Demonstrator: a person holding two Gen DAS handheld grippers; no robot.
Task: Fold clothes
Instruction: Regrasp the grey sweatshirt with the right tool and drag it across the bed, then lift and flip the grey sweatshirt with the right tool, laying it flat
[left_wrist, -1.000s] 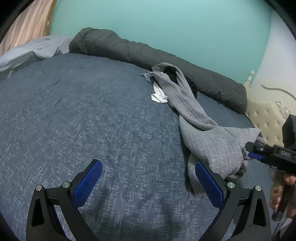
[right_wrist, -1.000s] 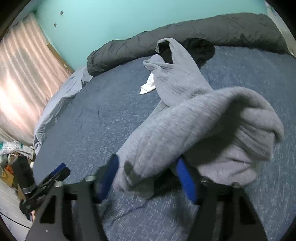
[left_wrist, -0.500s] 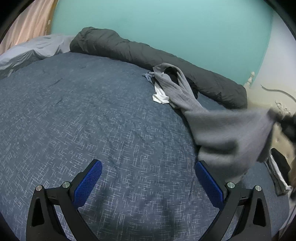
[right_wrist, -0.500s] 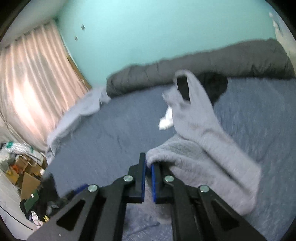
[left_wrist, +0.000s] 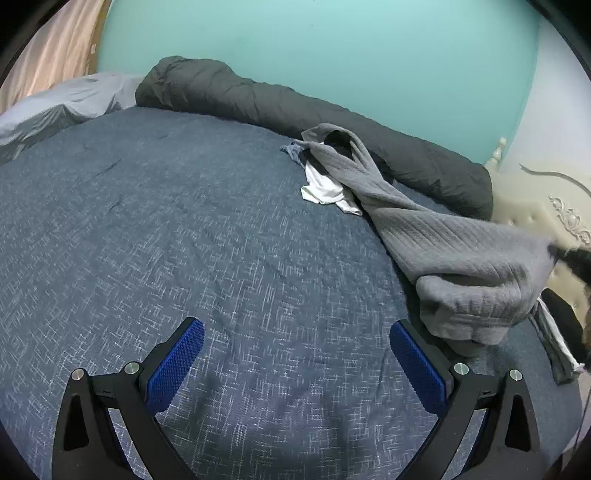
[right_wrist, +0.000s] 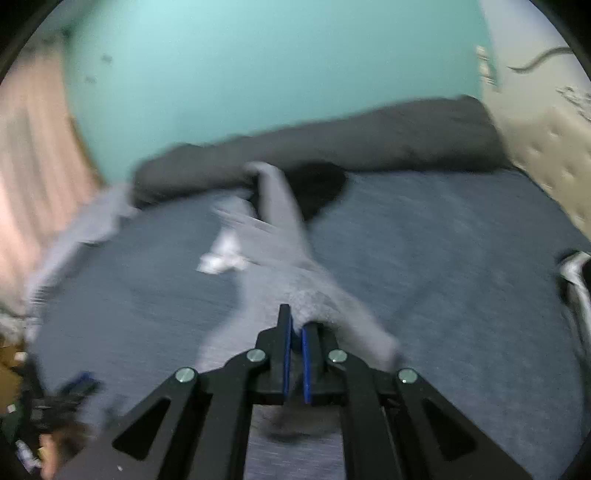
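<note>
Grey garment (right_wrist: 295, 280) in right gripper (right_wrist: 294, 325)

Blue bed (left_wrist: 184, 229), grey garment (left_wrist: 443, 243) atop

Smeared by motion across the whole right wrist view, with the grey garment (right_wrist: 284, 236) soft-edged, the white cloth (right_wrist: 221, 258) shapeless, and the right gripper (left_wrist: 576, 254) cut off at the left view's edge.

Grey ribbed knit garment (left_wrist: 424, 229): stretched diagonally, upper centre to right edge of left-wrist frame; near end bunched, lifted. White garment (left_wrist: 325, 190) crumpled beside it, centre.
</note>
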